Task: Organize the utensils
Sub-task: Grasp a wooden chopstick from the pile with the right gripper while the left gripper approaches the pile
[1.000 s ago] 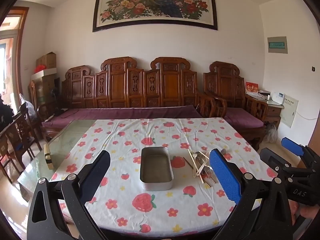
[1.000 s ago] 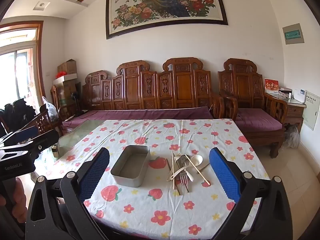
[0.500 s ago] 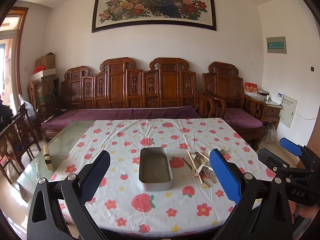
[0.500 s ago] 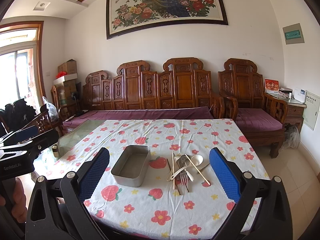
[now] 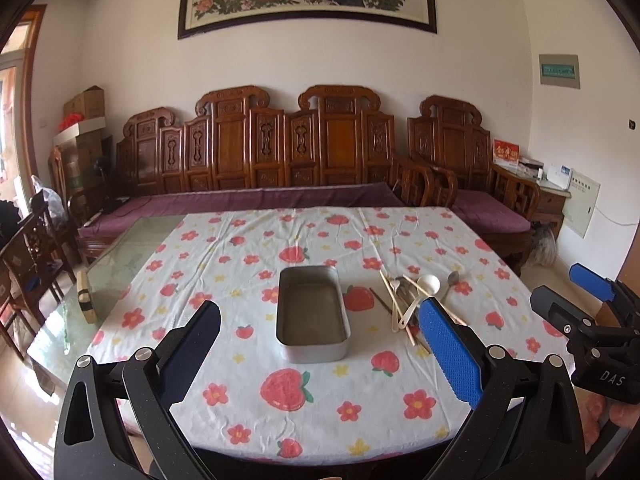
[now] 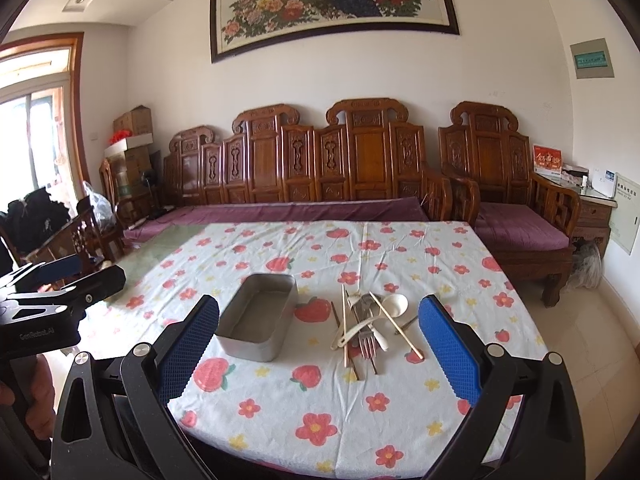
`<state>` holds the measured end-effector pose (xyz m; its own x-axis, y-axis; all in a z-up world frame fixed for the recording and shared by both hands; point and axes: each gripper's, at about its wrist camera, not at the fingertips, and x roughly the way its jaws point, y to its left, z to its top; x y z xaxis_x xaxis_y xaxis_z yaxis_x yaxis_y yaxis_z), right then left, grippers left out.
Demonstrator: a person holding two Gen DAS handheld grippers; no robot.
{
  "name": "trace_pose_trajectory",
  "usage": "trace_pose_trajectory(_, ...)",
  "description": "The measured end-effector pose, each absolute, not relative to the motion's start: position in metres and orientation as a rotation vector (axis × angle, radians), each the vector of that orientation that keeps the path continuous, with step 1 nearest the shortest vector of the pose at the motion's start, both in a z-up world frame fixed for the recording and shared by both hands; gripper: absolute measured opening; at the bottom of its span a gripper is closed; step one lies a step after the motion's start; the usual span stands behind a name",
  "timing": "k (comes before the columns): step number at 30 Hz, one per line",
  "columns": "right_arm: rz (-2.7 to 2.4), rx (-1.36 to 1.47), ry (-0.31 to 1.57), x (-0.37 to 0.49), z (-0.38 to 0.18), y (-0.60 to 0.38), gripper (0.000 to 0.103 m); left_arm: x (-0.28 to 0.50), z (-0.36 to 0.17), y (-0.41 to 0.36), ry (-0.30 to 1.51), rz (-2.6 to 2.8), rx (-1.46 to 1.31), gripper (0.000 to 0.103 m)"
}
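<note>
An empty rectangular metal tin (image 5: 313, 313) (image 6: 258, 317) sits mid-table on the flowered cloth. To its right lies a loose pile of utensils (image 5: 414, 300) (image 6: 368, 326): chopsticks, white spoons, a metal spoon and a fork. My left gripper (image 5: 320, 354) hangs open above the table's near edge, in front of the tin, holding nothing. My right gripper (image 6: 318, 350) is also open and empty, short of the pile. Each gripper shows at the edge of the other's view: the right gripper (image 5: 592, 312) and the left gripper (image 6: 60, 284).
The table (image 6: 400, 248) carries a strawberry-and-flower cloth; a bare glass strip (image 5: 108, 264) with a small block (image 5: 85, 296) lies on its left. A carved wooden bench (image 5: 280, 160) and an armchair (image 6: 516, 208) stand behind. Dark chairs (image 5: 28, 248) crowd the left side.
Both views have tilted down and crept slightly toward the table. The tin and the utensils have not moved, and both grippers stay open.
</note>
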<state>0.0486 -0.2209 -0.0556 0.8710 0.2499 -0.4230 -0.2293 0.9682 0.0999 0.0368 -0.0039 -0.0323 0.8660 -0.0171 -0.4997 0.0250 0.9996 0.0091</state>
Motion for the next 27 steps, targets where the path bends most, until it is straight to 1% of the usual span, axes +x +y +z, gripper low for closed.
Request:
trace_pose_trajectory(11, 0.283, 0.03, 0.509, 0.082, -0.088, -0.23, 0.1, 0.068, -0.071, -0.01, 0.616, -0.042, 0.041, 0.096)
trace_pose_trajectory(13, 0.284, 0.019, 0.524, 0.09, -0.094, -0.231, 0.097, 0.073, -0.077, -0.01, 0.629, -0.047, 0.046, 0.096)
trace_pose_trajectory(17, 0.301, 0.012, 0.554, 0.105, -0.1, -0.238, 0.094, 0.083, -0.087, -0.01, 0.652, -0.067, 0.041, 0.096)
trace_pose_trajectory(21, 0.308, -0.012, 0.589, 0.125, -0.111, -0.245, 0.087, 0.094, -0.095, -0.013, 0.66, -0.105, 0.032, 0.096)
trace_pose_trajectory(26, 0.305, -0.064, 0.663, 0.162, -0.137, -0.255, 0.077, 0.11, -0.105, -0.022, 0.67, -0.158, 0.038, 0.096)
trace_pose_trajectory(27, 0.303, -0.077, 0.684, 0.172, -0.145, -0.258, 0.074, 0.114, -0.107, -0.024, 0.673, -0.171, 0.039, 0.096)
